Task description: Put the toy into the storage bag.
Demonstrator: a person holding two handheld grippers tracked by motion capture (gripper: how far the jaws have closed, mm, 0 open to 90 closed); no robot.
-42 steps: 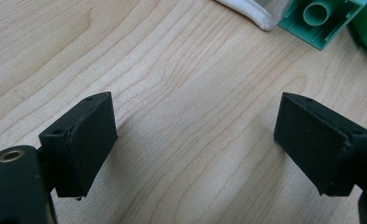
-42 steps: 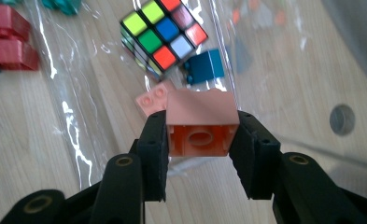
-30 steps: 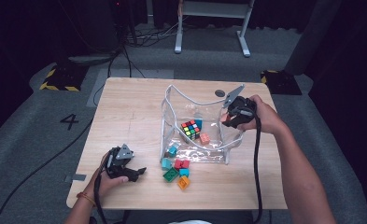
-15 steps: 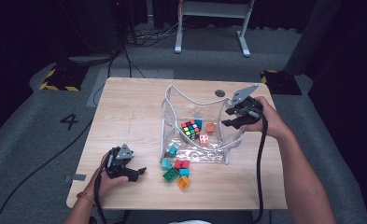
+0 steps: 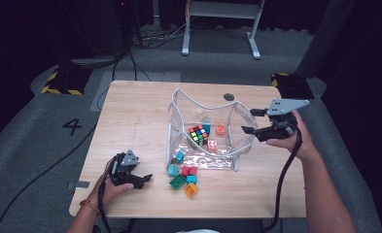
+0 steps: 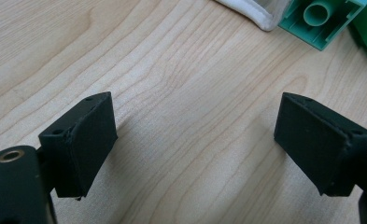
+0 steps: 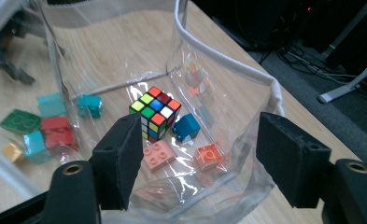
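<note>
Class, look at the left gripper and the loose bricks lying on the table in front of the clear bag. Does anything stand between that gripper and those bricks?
Nothing visible does. The left gripper rests open on the table, and only bare wood lies between it and the loose bricks. The clear bag stands behind the bricks, not in the path.

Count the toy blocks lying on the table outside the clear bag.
5, clustered before the clear bag: teal block, red block, green block, second teal block, orange block. A third teal block at the bag's edge may be inside it.

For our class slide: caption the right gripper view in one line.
Open right gripper above a clear bag holding a puzzle cube and blocks.
</note>
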